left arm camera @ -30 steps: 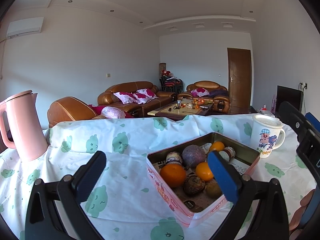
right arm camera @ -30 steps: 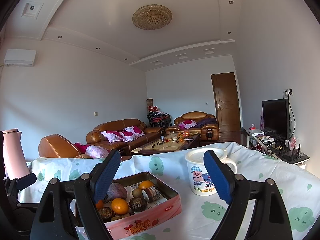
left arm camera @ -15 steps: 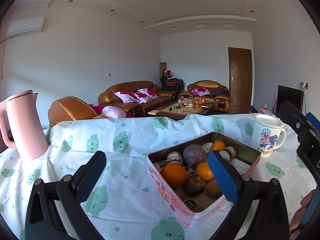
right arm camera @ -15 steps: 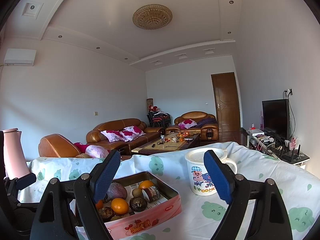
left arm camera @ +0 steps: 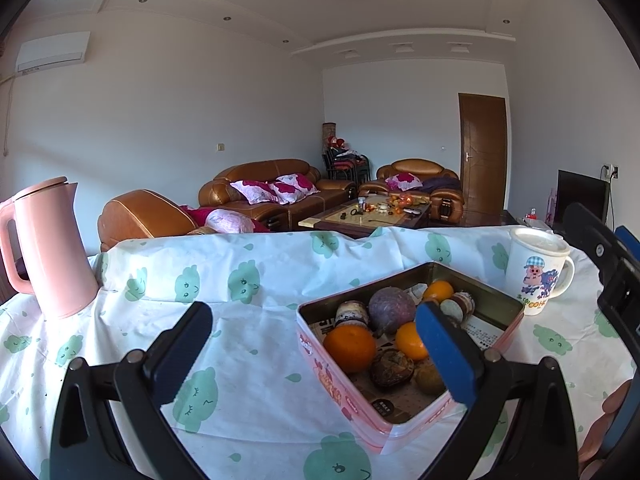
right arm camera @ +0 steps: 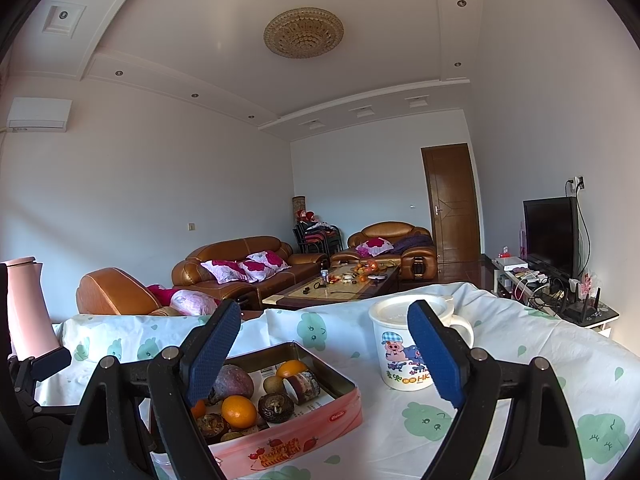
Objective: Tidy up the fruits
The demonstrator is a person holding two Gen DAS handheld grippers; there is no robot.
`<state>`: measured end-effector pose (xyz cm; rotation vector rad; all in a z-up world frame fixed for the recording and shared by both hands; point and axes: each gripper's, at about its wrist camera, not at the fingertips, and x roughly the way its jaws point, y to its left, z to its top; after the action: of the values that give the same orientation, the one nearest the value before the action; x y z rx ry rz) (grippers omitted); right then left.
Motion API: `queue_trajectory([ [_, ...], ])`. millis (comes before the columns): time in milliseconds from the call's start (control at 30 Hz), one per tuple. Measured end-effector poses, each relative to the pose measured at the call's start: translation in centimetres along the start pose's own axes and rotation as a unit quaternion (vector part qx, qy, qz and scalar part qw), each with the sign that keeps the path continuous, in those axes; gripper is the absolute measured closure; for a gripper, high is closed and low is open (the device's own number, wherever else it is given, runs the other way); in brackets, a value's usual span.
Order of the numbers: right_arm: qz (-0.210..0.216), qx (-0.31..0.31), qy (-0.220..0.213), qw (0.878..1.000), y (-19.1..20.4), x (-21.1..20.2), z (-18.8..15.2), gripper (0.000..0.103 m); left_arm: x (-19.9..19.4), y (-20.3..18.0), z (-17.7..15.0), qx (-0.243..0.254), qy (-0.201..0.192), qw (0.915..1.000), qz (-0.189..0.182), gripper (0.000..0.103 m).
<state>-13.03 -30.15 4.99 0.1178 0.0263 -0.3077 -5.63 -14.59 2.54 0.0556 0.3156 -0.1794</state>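
left wrist view: the left gripper (left arm camera: 316,344) hangs above the table with its jaws spread wide and nothing between them. the table (left arm camera: 248,344) wears a white cloth printed with green shapes. a pink tin (left arm camera: 348,396) sits toward the right side of the table, one corner turned to the near edge. inside lie a large orange (left arm camera: 349,347), a smaller orange (left arm camera: 409,340), a third orange (left arm camera: 438,290) nearer the far wall of the tin, a dark purple fruit (left arm camera: 391,309), and some brown round pieces that are hard to name. a white mug (left arm camera: 534,276) with a cartoon pig stands just beyond the tin, by the far right corner. a pink kettle (left arm camera: 50,250) stands at the far left edge. part of the right gripper (left arm camera: 608,264) shows at the right border, with a hand (left arm camera: 604,432) below it.

right wrist view: the right gripper (right arm camera: 324,350) is level, its jaws wide apart and holding nothing. the tin (right arm camera: 296,440) lies low and left of centre, the purple fruit (right arm camera: 234,382) and an orange (right arm camera: 239,411) visible inside. the mug (right arm camera: 400,354) stands to the right of the tin, apart from it. the kettle (right arm camera: 24,308) is at the far left, and the left gripper's dark frame fills the lower left border.
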Motion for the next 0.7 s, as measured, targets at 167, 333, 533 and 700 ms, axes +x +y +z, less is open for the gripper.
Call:
queue_trajectory([
  [167,0.0,-0.001,0.0,1.0,-0.03,0.0,0.02,0.016,-0.11,0.08,-0.16,0.005,0.002,1.0,0.008,0.0],
  [333,0.0,0.0,0.0,1.0,-0.02,0.02,0.06,0.016,-0.06,0.02,-0.09,0.004,0.004,0.9999,0.011,0.0],
  [533,0.0,-0.001,0.001,1.0,-0.02,0.04,0.06,0.016,0.04,0.05,0.02,0.002,0.01,0.9998,0.015,0.0],
  [700,0.0,0.0,0.001,1.0,-0.02,0.05,0.11,0.016,0.25,0.14,0.1,0.0,0.016,0.9998,0.011,0.0],
])
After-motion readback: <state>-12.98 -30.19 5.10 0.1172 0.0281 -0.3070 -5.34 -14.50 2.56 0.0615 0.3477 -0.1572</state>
